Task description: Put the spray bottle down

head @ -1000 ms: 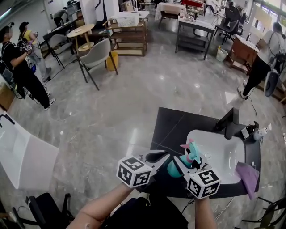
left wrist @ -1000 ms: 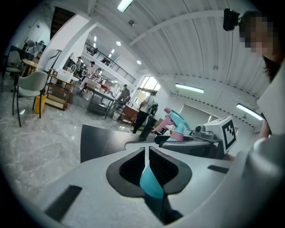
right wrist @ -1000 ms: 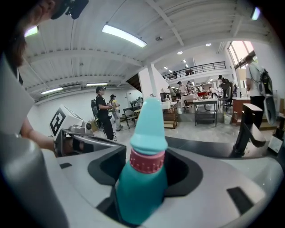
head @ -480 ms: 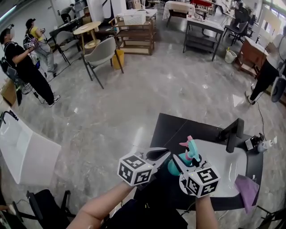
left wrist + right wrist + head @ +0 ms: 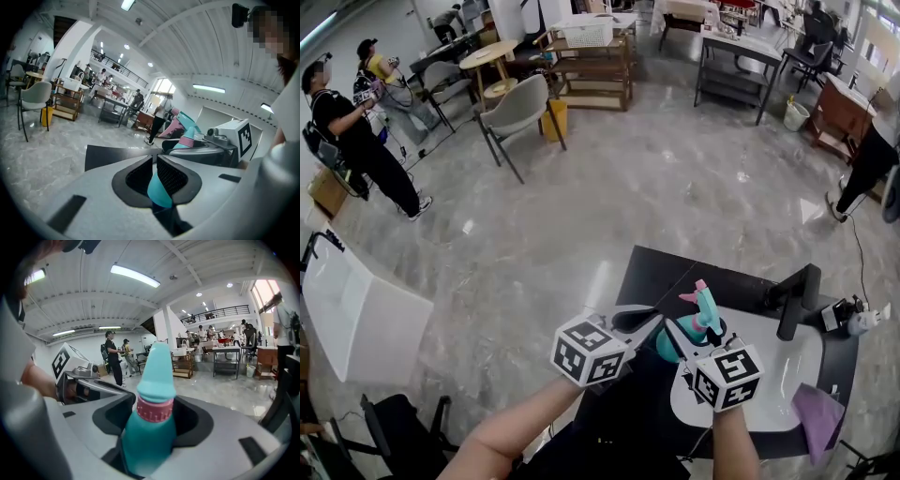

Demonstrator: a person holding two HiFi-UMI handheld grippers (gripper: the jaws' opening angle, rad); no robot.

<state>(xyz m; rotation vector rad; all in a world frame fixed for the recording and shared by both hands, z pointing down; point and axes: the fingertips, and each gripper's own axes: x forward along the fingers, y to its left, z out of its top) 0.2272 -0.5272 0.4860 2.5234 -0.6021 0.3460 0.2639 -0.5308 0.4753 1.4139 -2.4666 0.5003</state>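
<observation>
The spray bottle (image 5: pixel 705 314) is teal with a pink collar and trigger, and it stands upright above the near left rim of the white sink (image 5: pixel 797 380). My right gripper (image 5: pixel 680 337) is shut on its body just below the collar; in the right gripper view the spray bottle (image 5: pixel 152 427) fills the space between the jaws of that gripper (image 5: pixel 152 413). My left gripper (image 5: pixel 637 321) hangs just left of the bottle with its jaws almost together and nothing held. In the left gripper view, that gripper (image 5: pixel 154 161) shows a sliver of teal through the slit, and the bottle's head (image 5: pixel 187 133) rises beyond.
The sink is set in a black counter (image 5: pixel 661 277) with a black faucet (image 5: pixel 792 300) at its back. A purple cloth (image 5: pixel 817 408) lies on the right rim and a small white bottle (image 5: pixel 867 319) stands farther right. Grey chair (image 5: pixel 517 108) and people (image 5: pixel 352 141) are far off.
The head view has swung a little, so the sink sits lower and further right. Both grippers and the held bottle keep the same places relative to one another.
</observation>
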